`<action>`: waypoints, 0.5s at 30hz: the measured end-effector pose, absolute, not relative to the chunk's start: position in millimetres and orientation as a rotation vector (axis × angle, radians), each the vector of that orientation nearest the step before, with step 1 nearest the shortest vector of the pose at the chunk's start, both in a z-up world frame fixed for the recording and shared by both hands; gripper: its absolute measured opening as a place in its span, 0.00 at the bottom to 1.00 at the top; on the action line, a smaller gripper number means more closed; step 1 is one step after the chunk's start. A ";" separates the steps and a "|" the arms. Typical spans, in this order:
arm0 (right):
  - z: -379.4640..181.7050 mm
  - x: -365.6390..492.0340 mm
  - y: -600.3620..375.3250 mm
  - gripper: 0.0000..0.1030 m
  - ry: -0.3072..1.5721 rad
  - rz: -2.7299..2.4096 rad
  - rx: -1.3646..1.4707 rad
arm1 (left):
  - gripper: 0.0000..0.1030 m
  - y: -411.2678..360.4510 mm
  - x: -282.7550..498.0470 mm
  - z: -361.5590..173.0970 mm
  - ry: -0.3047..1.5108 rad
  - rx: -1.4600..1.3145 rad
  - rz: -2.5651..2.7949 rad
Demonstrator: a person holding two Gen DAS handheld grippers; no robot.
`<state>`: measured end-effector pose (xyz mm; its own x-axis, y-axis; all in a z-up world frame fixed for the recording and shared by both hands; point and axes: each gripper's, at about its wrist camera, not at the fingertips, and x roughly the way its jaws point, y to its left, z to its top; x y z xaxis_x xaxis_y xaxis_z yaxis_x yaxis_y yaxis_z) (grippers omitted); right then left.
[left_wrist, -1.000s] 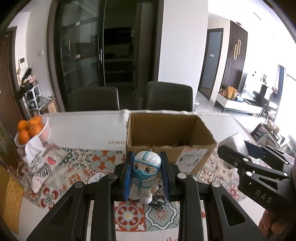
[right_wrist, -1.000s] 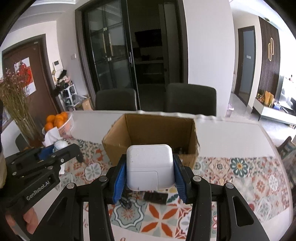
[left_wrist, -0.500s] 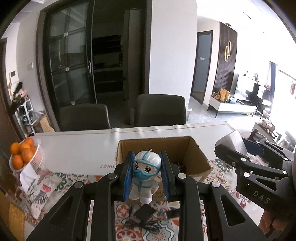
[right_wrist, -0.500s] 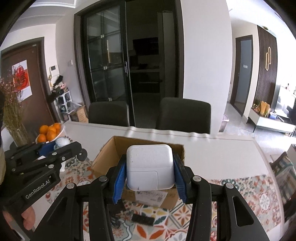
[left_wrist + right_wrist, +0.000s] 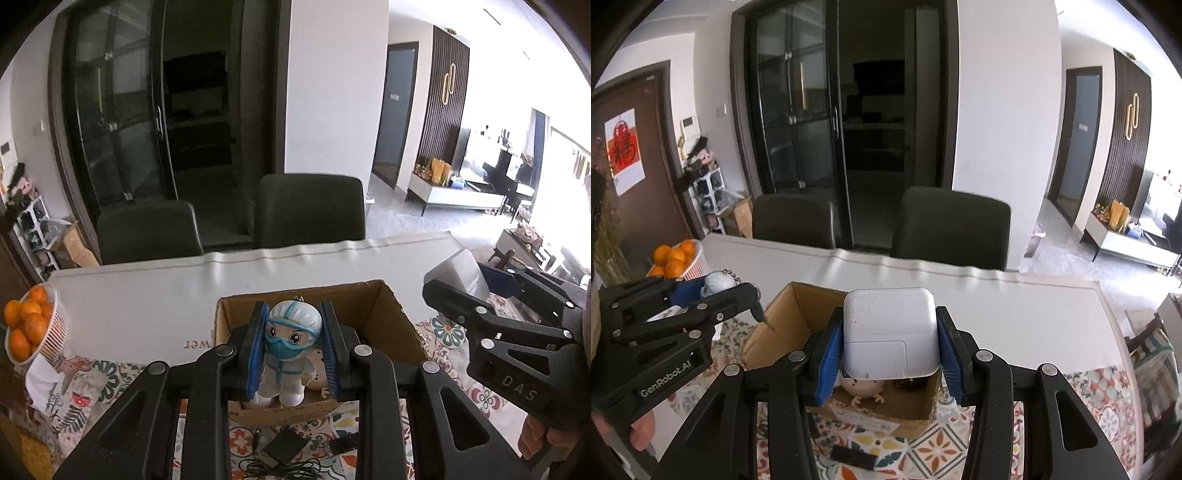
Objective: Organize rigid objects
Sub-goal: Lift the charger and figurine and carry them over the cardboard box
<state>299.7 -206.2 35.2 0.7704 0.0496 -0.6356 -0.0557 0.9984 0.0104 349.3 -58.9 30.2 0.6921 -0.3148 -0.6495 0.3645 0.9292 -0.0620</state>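
The left gripper (image 5: 293, 350) is closed on a small white figurine in a protective suit with a blue mask and goggles (image 5: 290, 349), its blue pads pressed against either side of the toy's head and body. The figurine stands upright between the fingers, held above the open brown cardboard box (image 5: 384, 314), over the part of the opening nearest the camera. A small metal keyring loop sticks up from the top of its cap.

The right gripper (image 5: 890, 347) is clamped on a white square power adapter with rounded corners (image 5: 890, 332), also gripped by blue pads on both sides. The adapter hangs above the near side of the same cardboard box (image 5: 783, 314). Inside the box, just below the adapter, a pale round doll-like toy with small limbs (image 5: 862, 387) lies on the bottom, beside a dark item that is too hidden to identify.

The box sits on a table (image 5: 147, 295) whose far half is plain white and whose near half is covered by a patterned cloth with orange and teal tile motifs (image 5: 934, 446). On the cloth in front of the box, toward the table's near edge, lie a black adapter block with a tangled black cable (image 5: 282, 448) and a flat black rectangular object (image 5: 853, 456). At the table's left edge stands a white ribbed basket of oranges (image 5: 27, 325), with a printed cloth bag (image 5: 62, 398) leaning beside it. Two dark chairs (image 5: 953, 229) stand behind the far edge of the table.
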 end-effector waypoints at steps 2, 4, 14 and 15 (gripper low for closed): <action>30.8 310.6 -207.9 0.46 0.725 0.073 -0.003 | 0.27 -60.1 359.3 24.5 0.743 0.072 -0.386; 23.3 321.0 -209.2 0.46 0.765 0.084 -0.001 | 0.27 -60.9 367.0 19.7 0.767 0.075 -0.385; -22.2 372.9 -213.3 0.46 0.984 0.133 0.028 | 0.27 -69.5 409.9 -19.7 0.958 0.072 -0.394; -26.2 377.6 -213.6 0.46 1.004 0.138 0.032 | 0.27 -69.5 415.3 -26.6 0.984 0.066 -0.389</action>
